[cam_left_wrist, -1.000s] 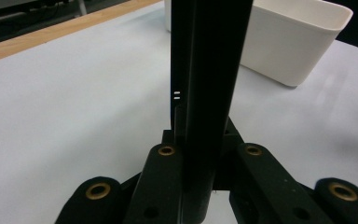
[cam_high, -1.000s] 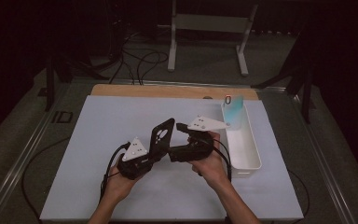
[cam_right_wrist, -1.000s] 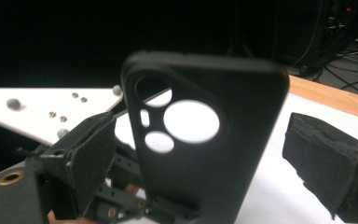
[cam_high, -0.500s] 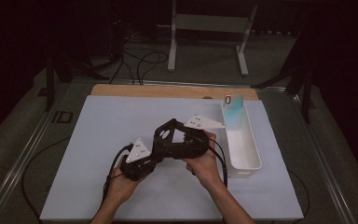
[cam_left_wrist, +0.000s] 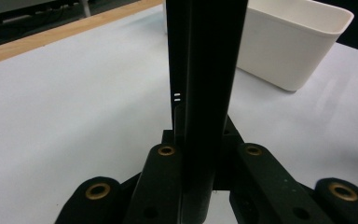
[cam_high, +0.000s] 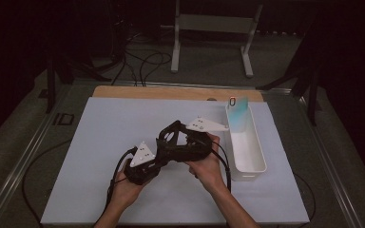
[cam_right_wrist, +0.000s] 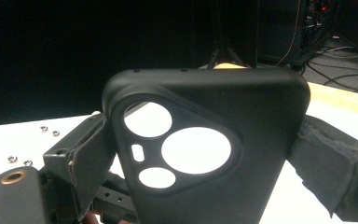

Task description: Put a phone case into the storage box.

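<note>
A black phone case (cam_high: 171, 137) with round camera cut-outs is held above the middle of the white mat (cam_high: 100, 137). In the right gripper view the case (cam_right_wrist: 214, 154) faces the camera, and the right gripper (cam_right_wrist: 205, 158) is shut on its two sides with padded jaws. From the lower left, my left gripper (cam_high: 161, 153) meets the case. In the left gripper view the case (cam_left_wrist: 205, 70) stands edge-on as a dark slab, and the left gripper (cam_left_wrist: 200, 107) is shut on it. A hand holds each gripper. The right gripper (cam_high: 178, 142) sits just right of the case.
A long white bin (cam_high: 259, 159) lies to the right of the hands, with a pale blue item (cam_high: 237, 114) at its far end. The bin (cam_left_wrist: 289, 42) is also ahead in the left gripper view. A wooden strip (cam_high: 171, 92) borders the mat's far side. Cables trail over the floor beyond.
The case and the right gripper have turned a little between the hands. Both hands stay where they were, and both grips hold.
</note>
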The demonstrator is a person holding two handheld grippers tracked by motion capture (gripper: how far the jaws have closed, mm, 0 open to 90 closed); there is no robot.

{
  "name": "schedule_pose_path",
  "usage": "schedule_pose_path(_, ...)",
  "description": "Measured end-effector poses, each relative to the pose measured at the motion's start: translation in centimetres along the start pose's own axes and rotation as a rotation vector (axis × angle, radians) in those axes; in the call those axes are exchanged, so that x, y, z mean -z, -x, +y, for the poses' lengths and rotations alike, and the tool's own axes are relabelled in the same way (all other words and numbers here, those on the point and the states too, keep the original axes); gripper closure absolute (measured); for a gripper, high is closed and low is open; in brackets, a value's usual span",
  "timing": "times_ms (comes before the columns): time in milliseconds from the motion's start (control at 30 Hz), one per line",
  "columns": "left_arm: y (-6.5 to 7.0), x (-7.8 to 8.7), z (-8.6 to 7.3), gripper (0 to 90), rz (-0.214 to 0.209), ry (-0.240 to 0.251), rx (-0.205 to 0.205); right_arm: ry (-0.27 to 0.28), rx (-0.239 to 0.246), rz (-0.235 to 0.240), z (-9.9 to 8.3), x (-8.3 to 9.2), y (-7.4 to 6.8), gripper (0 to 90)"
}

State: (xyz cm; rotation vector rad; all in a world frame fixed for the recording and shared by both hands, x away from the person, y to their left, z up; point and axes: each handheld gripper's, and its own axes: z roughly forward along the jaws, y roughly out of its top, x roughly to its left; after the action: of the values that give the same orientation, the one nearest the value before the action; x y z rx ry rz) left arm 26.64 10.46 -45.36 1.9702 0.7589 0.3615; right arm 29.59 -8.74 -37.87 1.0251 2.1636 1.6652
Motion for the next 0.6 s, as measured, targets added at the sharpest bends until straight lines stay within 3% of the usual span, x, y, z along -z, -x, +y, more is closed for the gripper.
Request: schedule_pose_path(600, 0.03, 0.13, 0.07, 82.3, 0.008, 0.017, -0.002, 0.011, -0.001, -0.011, 0.09, 0.06, -0.05, 14.1)
